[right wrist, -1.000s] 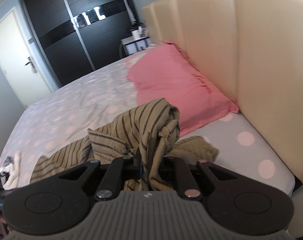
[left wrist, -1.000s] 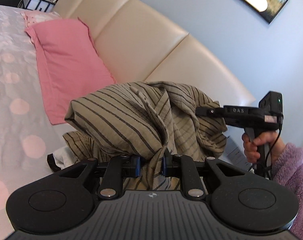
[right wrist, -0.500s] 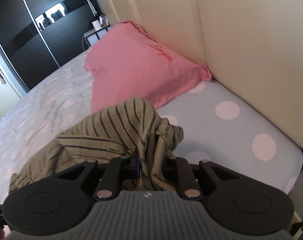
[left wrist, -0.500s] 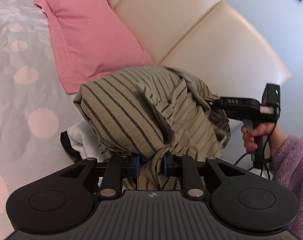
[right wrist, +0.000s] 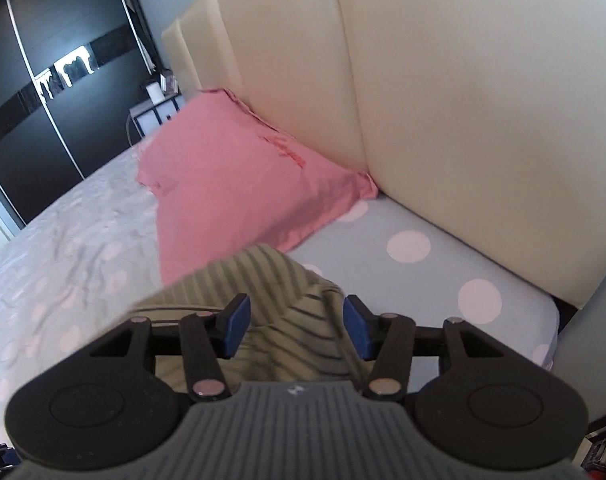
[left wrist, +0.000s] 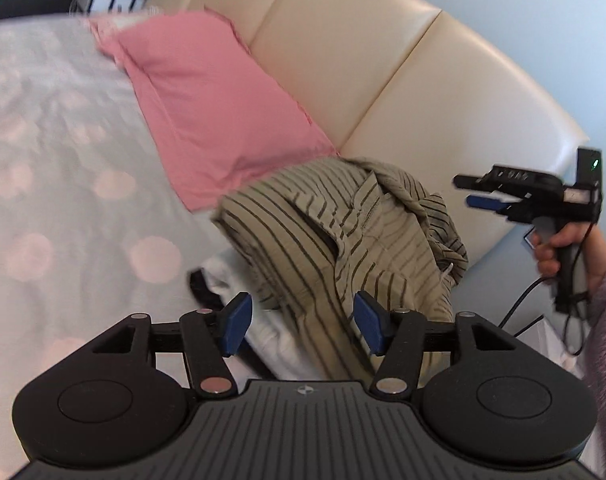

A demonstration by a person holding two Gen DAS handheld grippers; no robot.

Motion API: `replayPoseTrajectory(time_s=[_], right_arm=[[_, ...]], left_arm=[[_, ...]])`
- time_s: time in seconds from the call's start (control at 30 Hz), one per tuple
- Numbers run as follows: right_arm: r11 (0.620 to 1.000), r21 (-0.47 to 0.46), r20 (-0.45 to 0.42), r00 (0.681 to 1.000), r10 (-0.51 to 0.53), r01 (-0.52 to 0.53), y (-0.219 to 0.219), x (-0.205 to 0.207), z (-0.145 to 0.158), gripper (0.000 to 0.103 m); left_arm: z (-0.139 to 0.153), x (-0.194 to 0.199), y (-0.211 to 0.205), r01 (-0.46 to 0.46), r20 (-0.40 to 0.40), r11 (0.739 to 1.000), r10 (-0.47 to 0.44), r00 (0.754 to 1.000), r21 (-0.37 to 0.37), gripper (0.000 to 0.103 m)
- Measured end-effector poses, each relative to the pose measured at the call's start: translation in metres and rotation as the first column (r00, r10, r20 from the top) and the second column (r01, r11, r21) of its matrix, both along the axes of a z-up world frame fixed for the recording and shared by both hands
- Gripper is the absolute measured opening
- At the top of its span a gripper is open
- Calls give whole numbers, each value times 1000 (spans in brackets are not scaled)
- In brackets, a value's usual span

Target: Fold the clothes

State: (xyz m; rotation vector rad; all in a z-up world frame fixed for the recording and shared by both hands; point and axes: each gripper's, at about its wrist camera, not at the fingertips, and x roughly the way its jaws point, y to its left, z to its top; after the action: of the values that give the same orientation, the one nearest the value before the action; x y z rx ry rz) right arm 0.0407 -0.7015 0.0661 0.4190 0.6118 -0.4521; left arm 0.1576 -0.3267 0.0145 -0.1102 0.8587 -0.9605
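Now the striped shirt [left wrist: 343, 232] lies bunched between both just-opened grippers, left gripper [left wrist: 301, 330] and right gripper [right wrist: 295, 330], released

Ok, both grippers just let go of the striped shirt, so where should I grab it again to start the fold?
Judging by the heap, take the striped shirt at the raised seamed edge near its top, coming from above with the left gripper, whose jaws have just opened. That edge stands clear of the bunched folds, so it is less likely to pinch several layers.
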Motion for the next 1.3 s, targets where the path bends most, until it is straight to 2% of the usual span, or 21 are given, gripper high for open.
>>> replayPoseTrajectory(time_s=[0.07, 0.13, 0.3, 0.47, 0.63, 0.8, 0.9, 1.03, 1.23, 1.3], right_arm=[[999, -26, 22, 999, 26, -26, 22, -9, 22, 69], [996, -55, 42, 997, 67, -64, 46, -15, 44, 71], [972, -135, 87, 975, 205, -193, 120, -29, 98, 79], [919, -209, 96, 929, 358, -333, 206, -39, 138, 87], [845, -240, 86, 857, 509, -478, 292, -43, 150, 89], [785, -237, 135, 781, 610, -573, 375, -50, 139, 99], [757, -201, 168, 740, 651, -621, 417, -50, 119, 101], [729, -226, 190, 705, 683, -646, 473, -56, 84, 101], [739, -316, 197, 720, 665, -595, 537, -71, 27, 101], [740, -367, 196, 732, 653, -563, 552, -76, 10, 101]], left_arm=[[18, -10, 19, -23, 76, 1000, 22, 997, 15, 59], [36, -24, 43, -53, 154, 998, 49, 987, 24, 62], [74, -46, 94, -146, 284, 988, 124, 951, 58, 73], [97, -73, 142, -242, 380, 963, 180, 907, 121, 74], [109, -96, 188, -347, 429, 926, 257, 866, 146, 75], [113, -118, 235, -429, 471, 893, 324, 820, 133, 77], [110, -129, 261, -488, 489, 864, 375, 788, 123, 79], [101, -140, 290, -574, 500, 812, 457, 736, 103, 82], [75, -145, 332, -680, 481, 730, 571, 665, 73, 82], [64, -146, 345, -706, 463, 704, 603, 650, 76, 82]])
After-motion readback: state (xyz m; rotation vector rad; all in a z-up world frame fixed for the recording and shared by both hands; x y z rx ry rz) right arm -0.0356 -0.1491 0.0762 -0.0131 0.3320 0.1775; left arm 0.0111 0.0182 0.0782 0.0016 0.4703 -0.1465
